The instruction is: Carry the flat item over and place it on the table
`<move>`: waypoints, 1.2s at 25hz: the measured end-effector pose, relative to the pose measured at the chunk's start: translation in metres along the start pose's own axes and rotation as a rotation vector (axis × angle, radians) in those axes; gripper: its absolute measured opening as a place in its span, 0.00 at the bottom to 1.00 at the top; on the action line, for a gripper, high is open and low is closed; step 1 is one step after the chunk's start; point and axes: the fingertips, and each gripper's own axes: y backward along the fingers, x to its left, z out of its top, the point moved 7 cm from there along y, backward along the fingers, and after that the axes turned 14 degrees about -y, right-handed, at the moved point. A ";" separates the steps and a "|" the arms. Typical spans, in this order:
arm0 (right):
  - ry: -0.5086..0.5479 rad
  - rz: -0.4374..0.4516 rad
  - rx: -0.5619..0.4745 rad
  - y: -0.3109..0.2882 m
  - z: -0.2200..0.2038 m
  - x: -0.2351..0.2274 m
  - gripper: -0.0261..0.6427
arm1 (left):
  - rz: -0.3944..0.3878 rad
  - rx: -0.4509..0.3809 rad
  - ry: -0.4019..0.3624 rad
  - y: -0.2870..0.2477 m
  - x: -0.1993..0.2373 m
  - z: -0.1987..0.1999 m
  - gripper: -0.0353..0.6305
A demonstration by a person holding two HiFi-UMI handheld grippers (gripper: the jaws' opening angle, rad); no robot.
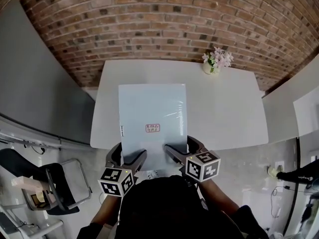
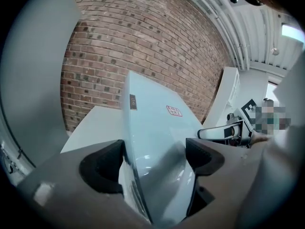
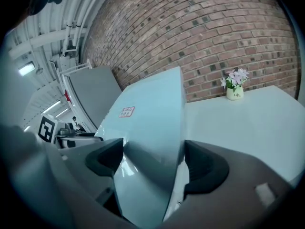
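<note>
Left tool (image 1: 127,158) and right tool (image 1: 183,151) are each clamped on the near edge of the flat item (image 1: 152,108), one per near corner. In both gripper views the slab sits between the jaws and both pads are pressed on its faces. Item: thin rectangular slab, pale blue-grey, glossy with glare streaks. It has a small red-printed label (image 1: 153,128) near the middle and a small dark tag (image 1: 121,131) on its left edge. The left gripper view shows a rough whitish side edge down by the jaw. The label text is too small to read. The item's near edge is covered by the tools and the person's dark head (image 1: 164,203), so it is cut off. Position: it is held out over the left-centre of the white desk (image 1: 229,118), with its near end overhanging the desk's near edge. Both gripper views show it raised and tilted, but I can't tell if the far edge touches the desk. At the back right of the desk there's a small pot of pink flowers (image 1: 214,62). Behind that is a brick wall (image 1: 159,24). A chair (image 1: 60,180) stands on the floor at lower left, partly out of frame.
</note>
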 end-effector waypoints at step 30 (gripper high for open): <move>-0.115 -0.048 0.169 -0.092 0.007 -0.070 0.64 | -0.012 0.153 0.098 -0.095 0.044 -0.034 0.69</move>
